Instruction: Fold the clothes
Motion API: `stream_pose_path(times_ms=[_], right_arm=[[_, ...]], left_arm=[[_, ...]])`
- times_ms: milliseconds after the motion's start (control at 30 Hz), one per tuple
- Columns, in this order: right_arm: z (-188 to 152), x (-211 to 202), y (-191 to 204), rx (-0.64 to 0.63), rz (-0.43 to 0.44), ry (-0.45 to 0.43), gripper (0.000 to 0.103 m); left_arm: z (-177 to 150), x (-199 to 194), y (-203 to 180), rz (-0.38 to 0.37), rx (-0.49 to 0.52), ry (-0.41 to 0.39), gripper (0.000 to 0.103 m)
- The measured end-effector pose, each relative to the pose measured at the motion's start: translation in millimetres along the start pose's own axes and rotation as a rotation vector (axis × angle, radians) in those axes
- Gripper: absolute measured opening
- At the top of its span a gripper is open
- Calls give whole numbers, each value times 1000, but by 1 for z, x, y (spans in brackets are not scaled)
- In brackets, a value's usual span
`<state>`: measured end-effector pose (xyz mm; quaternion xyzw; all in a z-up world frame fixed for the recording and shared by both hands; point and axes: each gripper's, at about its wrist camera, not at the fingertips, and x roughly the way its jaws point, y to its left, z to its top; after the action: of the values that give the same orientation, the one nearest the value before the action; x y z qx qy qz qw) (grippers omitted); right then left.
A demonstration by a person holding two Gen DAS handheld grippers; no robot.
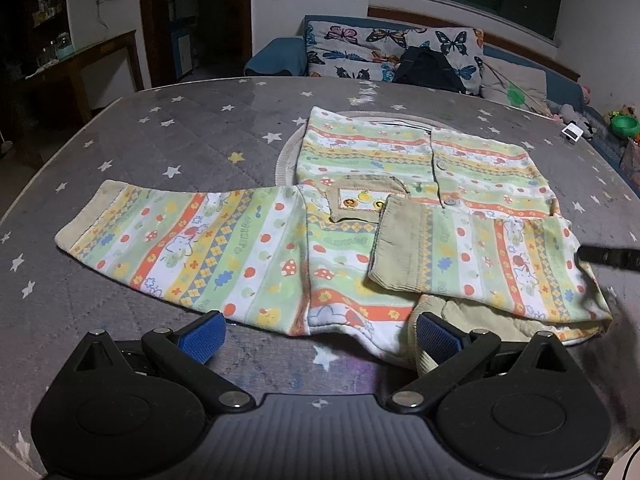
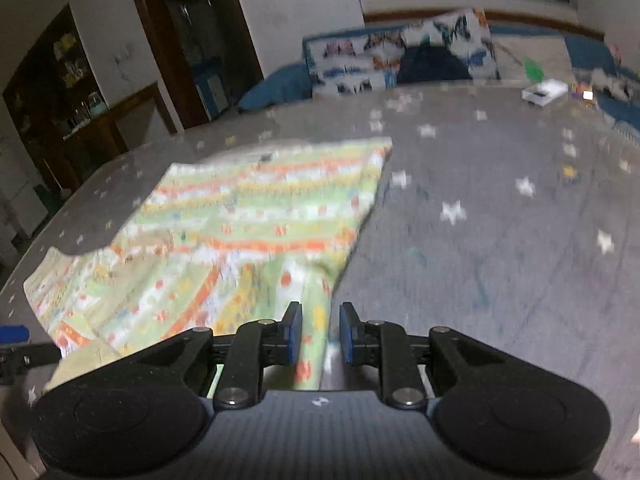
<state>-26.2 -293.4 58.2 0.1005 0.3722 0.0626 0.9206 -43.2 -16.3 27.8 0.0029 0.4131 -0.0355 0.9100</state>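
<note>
A child's striped cardigan (image 1: 360, 208) with mushroom and flower prints lies flat on the grey star-patterned tablecloth (image 1: 160, 140). One sleeve (image 1: 180, 248) stretches out to the left; the other sleeve (image 1: 480, 260) is folded across the body. My left gripper (image 1: 320, 338) hovers wide open at the near hem, gripping nothing. In the blurred right wrist view, my right gripper (image 2: 322, 332) stands over the cardigan's (image 2: 248, 220) near right edge. Its jaws are slightly apart, with cloth lying in the gap but not pinched. One dark right finger (image 1: 608, 258) shows at the right of the left wrist view.
A sofa behind the table holds a butterfly pillow (image 1: 392, 52) and a black bag (image 1: 428, 70). A small white box (image 2: 544, 92) sits at the table's far right, with toys (image 1: 620, 120) beyond. A dark wooden desk (image 1: 88, 56) stands at the left. Bare cloth (image 2: 500, 240) lies right of the garment.
</note>
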Motion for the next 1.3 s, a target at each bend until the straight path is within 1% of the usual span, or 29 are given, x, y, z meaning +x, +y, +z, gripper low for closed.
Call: stream_pose_path(times_ms=[67, 133, 300, 400, 500, 600, 733, 800, 833, 867, 933, 1033, 1100, 1167, 1200, 1300], right_arm=[[10, 1, 3, 3, 13, -33, 18], [17, 6, 6, 2, 27, -46, 16], [22, 41, 4, 1, 18, 16, 14], [21, 39, 6, -15, 11, 3, 15], [15, 26, 16, -63, 27, -13, 15], [2, 19, 24, -116, 45, -1, 16], [-10, 19, 27, -137, 34, 20, 16], [-12, 12, 27, -127, 47, 4, 17], [-12, 9, 27, -122, 56, -3, 22], [-12, 6, 28, -122, 62, -8, 29], [-12, -1, 32, -129, 71, -21, 34], [-12, -6, 37, -146, 81, -29, 34], [-13, -8, 41, -150, 90, -31, 36], [-13, -10, 45, -161, 91, -36, 38], [-13, -11, 46, -170, 90, -40, 38], [-12, -13, 51, -187, 90, -49, 38]], left_arm=[[0, -1, 0, 2, 0, -1, 103], [0, -1, -1, 4, -1, -2, 103], [1, -5, 8, 22, -6, -17, 103], [5, -6, 24, 44, -43, -30, 103], [11, -7, 50, 84, -115, -62, 103], [15, -4, 82, 142, -216, -109, 103], [21, 4, 132, 223, -353, -139, 103], [24, 7, 156, 279, -402, -166, 103], [25, 8, 167, 304, -420, -180, 103], [26, 11, 178, 321, -435, -189, 103], [29, 16, 196, 330, -470, -177, 103], [32, 27, 217, 300, -529, -148, 103], [34, 34, 223, 288, -545, -128, 102], [34, 41, 225, 276, -550, -111, 100], [35, 45, 226, 267, -551, -97, 95], [37, 50, 224, 285, -524, -90, 94]])
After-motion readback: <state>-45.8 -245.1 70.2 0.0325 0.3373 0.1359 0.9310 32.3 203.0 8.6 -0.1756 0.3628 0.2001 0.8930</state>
